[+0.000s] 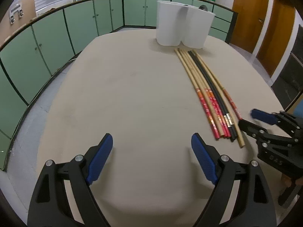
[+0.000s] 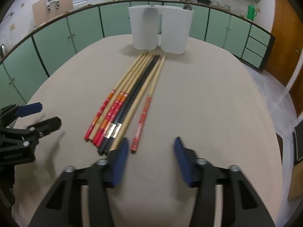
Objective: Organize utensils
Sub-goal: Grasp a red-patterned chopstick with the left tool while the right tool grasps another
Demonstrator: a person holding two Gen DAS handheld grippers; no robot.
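Right hand-held gripper (image 2: 149, 158) blurred, hiding chopsticks' (image 2: 121, 111) near ends.

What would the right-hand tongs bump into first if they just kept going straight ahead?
Probably nothing soon: the right tongs point along bare table, with the red-handled chopstick just left of their path. Farther on stands the white two-compartment holder, though depth is uncertain.

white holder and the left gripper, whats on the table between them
Nothing: in the left wrist view only bare beige tabletop runs from the left gripper to the white two-part plastic holder.
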